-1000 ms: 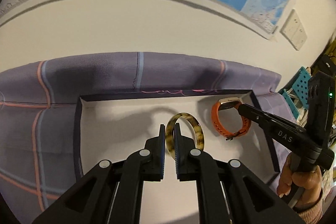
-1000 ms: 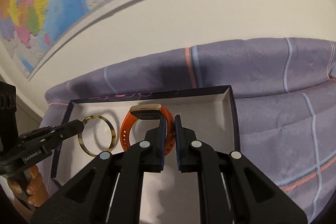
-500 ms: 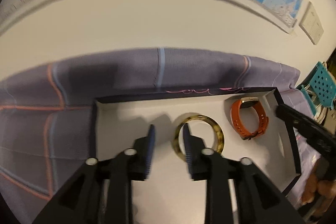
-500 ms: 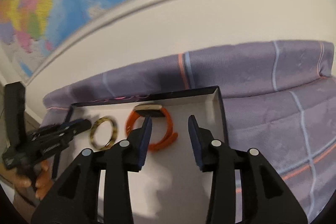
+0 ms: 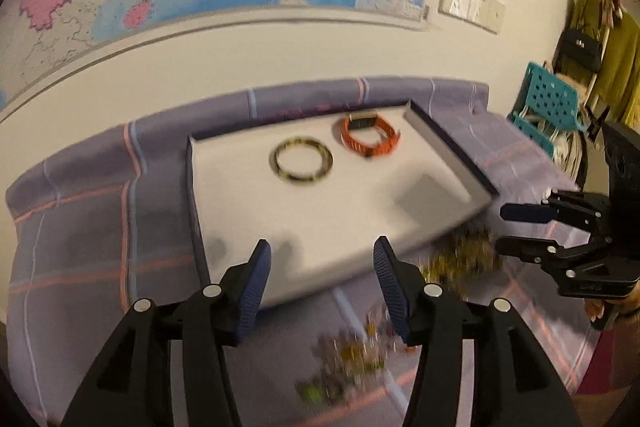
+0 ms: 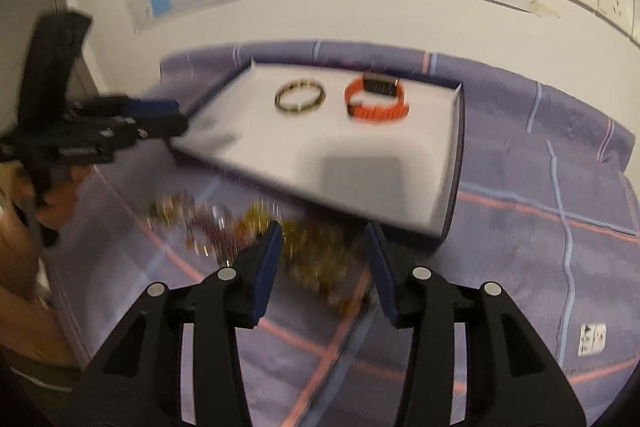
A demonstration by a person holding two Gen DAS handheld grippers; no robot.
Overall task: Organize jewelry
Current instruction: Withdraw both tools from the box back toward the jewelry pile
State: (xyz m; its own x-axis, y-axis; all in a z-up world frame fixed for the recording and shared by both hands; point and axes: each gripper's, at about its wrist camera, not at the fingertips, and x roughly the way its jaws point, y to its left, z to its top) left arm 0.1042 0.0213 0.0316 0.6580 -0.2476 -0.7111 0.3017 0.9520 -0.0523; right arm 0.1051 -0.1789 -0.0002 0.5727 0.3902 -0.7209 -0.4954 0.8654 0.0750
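Purple checked cloth [image 5: 92,235] under a white tray [image 5: 240,227], bangle [image 5: 303,159] beside orange watch [image 5: 370,137] in the tray, blurred jewelry heap [image 6: 312,247] just before it, left gripper [image 5: 322,281] and right gripper [image 6: 322,259] jaws wide apart, empty.

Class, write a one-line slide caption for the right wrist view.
Open right gripper above loose jewelry; bangle and orange watch lie in the tray.

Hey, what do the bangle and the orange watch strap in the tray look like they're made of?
Bangle: probably glossy resin or acrylic, given its mottled tortoiseshell pattern. Orange watch strap: likely matte silicone or rubber, uniformly coloured and flexibly curved. Motion blur leaves both uncertain.
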